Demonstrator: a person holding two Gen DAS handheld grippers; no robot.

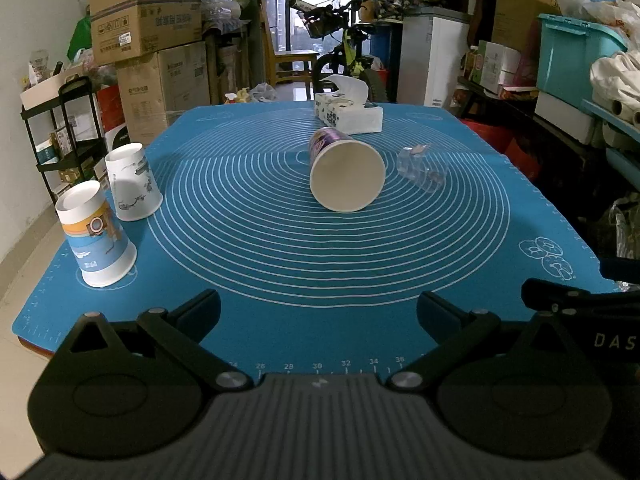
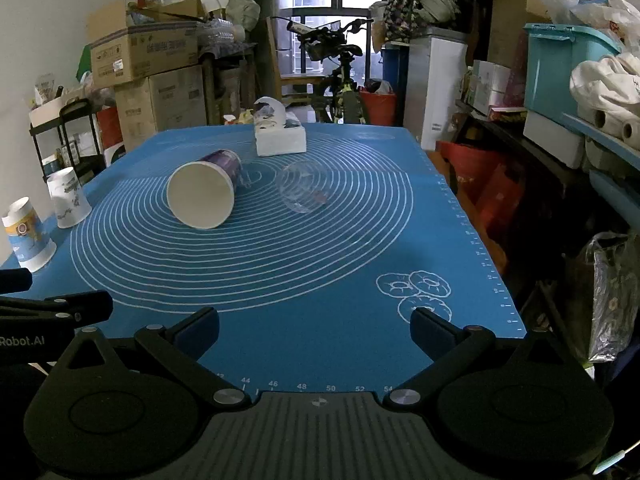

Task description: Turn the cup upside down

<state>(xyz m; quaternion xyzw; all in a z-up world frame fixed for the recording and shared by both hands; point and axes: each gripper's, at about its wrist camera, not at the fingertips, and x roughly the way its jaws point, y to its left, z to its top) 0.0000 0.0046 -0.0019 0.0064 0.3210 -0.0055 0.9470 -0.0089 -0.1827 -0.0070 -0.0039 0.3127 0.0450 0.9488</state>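
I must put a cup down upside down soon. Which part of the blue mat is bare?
The near mat between the purple paper cup and both open hand-held grippers is bare, as is the right side by the doughnut drawings. It is crowded around the clear cup, tissue pack and left-edge cups.

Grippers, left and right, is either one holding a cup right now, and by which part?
Neither. The left gripper and right gripper are both open and empty, back from the purple cup lying on its side.
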